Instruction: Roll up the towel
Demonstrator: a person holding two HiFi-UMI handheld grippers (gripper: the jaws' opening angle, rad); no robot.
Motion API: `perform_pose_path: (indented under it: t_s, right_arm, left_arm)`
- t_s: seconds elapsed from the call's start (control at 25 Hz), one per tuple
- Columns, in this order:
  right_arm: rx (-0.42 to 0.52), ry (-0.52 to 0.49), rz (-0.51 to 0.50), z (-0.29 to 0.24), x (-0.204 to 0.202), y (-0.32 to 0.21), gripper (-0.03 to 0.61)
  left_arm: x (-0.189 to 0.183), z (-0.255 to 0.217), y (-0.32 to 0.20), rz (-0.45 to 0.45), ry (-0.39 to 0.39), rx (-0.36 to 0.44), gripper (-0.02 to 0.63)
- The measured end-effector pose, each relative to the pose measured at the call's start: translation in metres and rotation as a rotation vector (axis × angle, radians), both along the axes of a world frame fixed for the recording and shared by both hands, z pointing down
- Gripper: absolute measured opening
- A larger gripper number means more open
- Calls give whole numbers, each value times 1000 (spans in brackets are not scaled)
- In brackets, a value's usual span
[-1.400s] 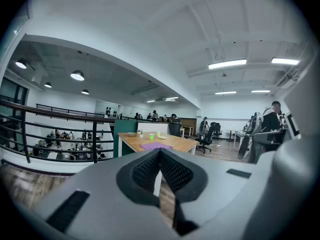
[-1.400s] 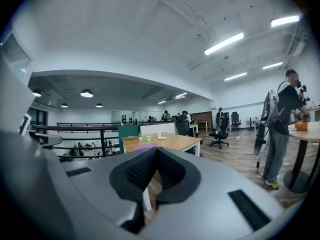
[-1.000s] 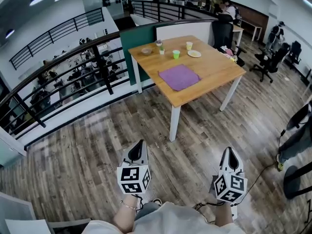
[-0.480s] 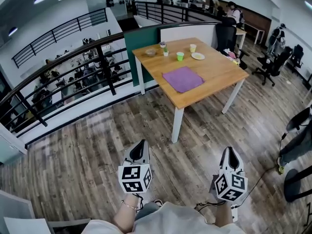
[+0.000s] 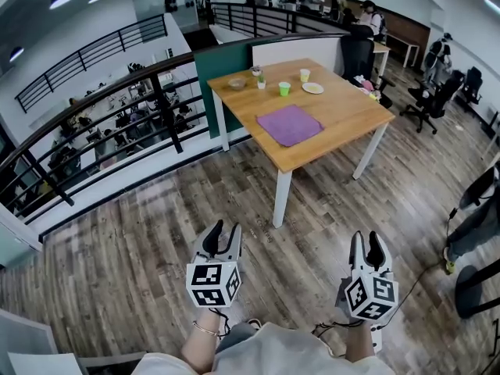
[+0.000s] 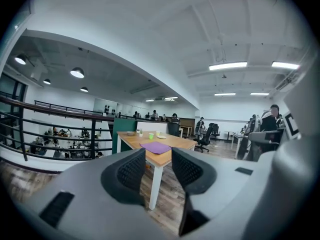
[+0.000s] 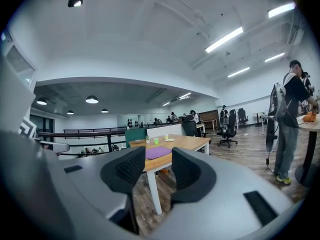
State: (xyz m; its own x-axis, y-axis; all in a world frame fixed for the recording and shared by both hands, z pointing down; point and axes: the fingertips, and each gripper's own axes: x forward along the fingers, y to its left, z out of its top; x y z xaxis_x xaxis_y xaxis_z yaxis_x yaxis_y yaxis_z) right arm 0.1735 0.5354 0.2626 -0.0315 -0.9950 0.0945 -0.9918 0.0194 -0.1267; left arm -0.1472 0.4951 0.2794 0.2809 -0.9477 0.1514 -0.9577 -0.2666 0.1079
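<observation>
Towel (image 5: 289, 124) flat on table (image 5: 351, 112), plank floor (image 5: 156, 272), perhaps cups (image 5: 284, 88), left tongs (image 5: 223, 230), right tongs (image 5: 367, 239) just opening, empty

A wooden table (image 5: 344, 119) on white legs stood on the plank floor (image 5: 156, 248), its far side against a teal partition (image 5: 219, 69). Near that far edge sat a bowl (image 5: 236, 83), a small potted plant (image 5: 259, 80), a green cup (image 5: 284, 88), a pale cup (image 5: 305, 74) and a plate (image 5: 312, 87), each apart from the others. A black railing (image 5: 160, 100) ran along the left. A black office chair (image 5: 433, 98) stood off to the right.
</observation>
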Motion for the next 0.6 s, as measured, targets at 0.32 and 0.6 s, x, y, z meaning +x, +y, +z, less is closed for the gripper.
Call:
perform_pose_path:
  t_s: [0.32, 0.6]
  right_arm:
    - [25, 27, 3, 0, 1, 2, 329]
    - [68, 61, 38, -8, 5, 3, 544]
  left_arm:
    - [9, 2, 1, 40, -8, 19, 364]
    - [10, -11, -1, 12, -61, 70, 553]
